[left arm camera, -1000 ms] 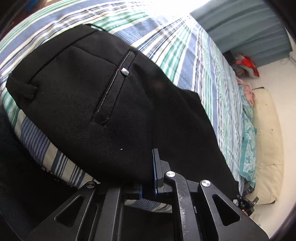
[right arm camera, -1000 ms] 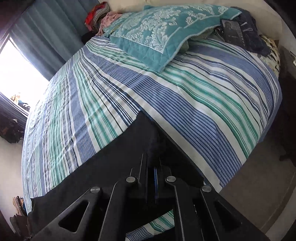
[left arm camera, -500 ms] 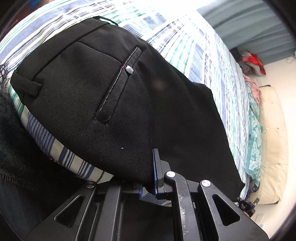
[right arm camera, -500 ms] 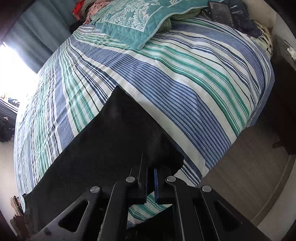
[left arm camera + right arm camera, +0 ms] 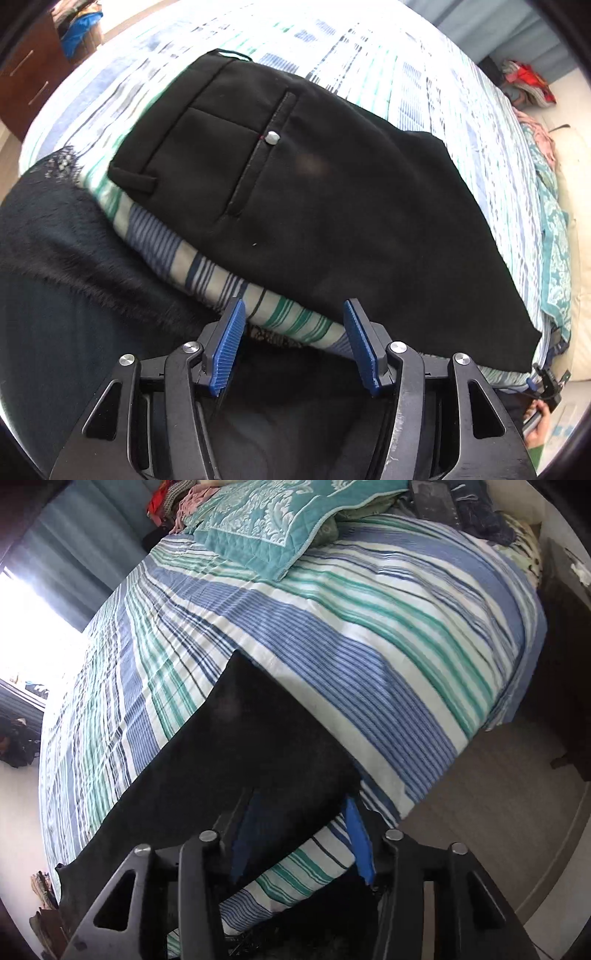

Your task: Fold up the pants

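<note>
Bare striped bed [image 5: 369,635] lies open beyond the pants [image 5: 332,206]; a teal pillow [image 5: 273,520] blocks the frame's top.

Pants [image 5: 236,760] hem hides left finger [image 5: 243,834] of right gripper [image 5: 301,840]; motion-blurred

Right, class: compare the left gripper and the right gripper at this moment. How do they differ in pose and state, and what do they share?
The left gripper hangs open off the bed's edge, with nothing between its fingers; the right gripper is also open, but the black pants drape over one finger. The left gripper faces the waistband and pocket end of the pants; the right faces the leg end. Both have blue ribbed pads and face the striped bedspread.
</note>
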The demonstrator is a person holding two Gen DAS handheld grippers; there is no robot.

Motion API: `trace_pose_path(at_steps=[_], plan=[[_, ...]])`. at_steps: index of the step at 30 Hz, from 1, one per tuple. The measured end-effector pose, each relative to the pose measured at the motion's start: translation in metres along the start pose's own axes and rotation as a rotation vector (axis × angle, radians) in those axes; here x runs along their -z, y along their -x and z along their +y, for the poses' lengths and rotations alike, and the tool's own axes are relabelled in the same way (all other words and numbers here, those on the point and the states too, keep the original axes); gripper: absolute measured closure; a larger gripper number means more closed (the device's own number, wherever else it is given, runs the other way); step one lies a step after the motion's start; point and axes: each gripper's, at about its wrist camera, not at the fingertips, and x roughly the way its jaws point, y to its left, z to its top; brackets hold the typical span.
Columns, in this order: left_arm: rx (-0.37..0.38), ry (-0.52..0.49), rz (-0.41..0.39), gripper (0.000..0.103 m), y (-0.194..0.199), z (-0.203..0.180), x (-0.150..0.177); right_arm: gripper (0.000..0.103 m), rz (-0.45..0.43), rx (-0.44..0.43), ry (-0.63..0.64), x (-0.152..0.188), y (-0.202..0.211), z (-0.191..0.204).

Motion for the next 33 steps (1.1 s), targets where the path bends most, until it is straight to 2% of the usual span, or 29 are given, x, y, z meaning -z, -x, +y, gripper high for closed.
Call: trace_pose_path(at_steps=[1, 3, 5, 7, 10, 14, 17, 19, 20, 22, 24, 27, 33], plan=[[0.0, 0.001, -0.023, 0.044, 0.012, 0.004, 0.003, 0.035, -0.046, 0.032, 0.003, 0.003, 0.011, -0.002], [-0.011, -0.004, -0.09, 0.041, 0.034, 0.007, 0.002, 0.034, -0.137, 0.084, 0.031, 0.009, 0.033, 0.0], [-0.012, -0.046, -0.167, 0.029, 0.047, 0.0, -0.004, 0.034, -0.205, 0.115, 0.08, 0.015, 0.05, 0.011], [-0.025, -0.114, -0.212, 0.025, 0.046, -0.007, -0.019, 0.034, -0.253, 0.091, 0.128, 0.022, 0.063, 0.032], [-0.003, -0.245, -0.276, 0.023, 0.025, -0.05, -0.037, 0.034, -0.279, -0.01, 0.189, 0.039, 0.069, 0.076], [-0.042, -0.362, -0.327, 0.022, -0.017, -0.08, -0.052, 0.027, -0.245, -0.189, 0.267, 0.082, 0.052, 0.145], [-0.117, -0.36, -0.342, 0.022, -0.044, -0.075, -0.062, 0.027, -0.193, -0.281, 0.323, 0.118, 0.027, 0.19], [-0.152, -0.318, -0.309, 0.022, -0.058, -0.064, -0.071, 0.027, -0.176, -0.316, 0.362, 0.14, 0.012, 0.209], [-0.125, -0.3, -0.295, 0.022, -0.063, -0.056, -0.072, 0.027, -0.173, -0.315, 0.395, 0.15, 0.006, 0.217], [-0.087, -0.288, -0.319, 0.022, -0.066, -0.053, -0.071, 0.027, -0.151, -0.274, 0.473, 0.164, -0.007, 0.23], [-0.101, -0.303, -0.318, 0.019, -0.067, -0.059, -0.068, 0.027, -0.137, -0.26, 0.512, 0.168, -0.012, 0.234], [-0.144, -0.344, -0.325, 0.015, -0.075, -0.068, -0.064, 0.027, -0.172, -0.25, 0.526, 0.169, -0.006, 0.231], [-0.175, -0.392, -0.336, 0.007, -0.083, -0.076, -0.06, 0.027, -0.142, -0.234, 0.459, 0.161, -0.017, 0.222]])
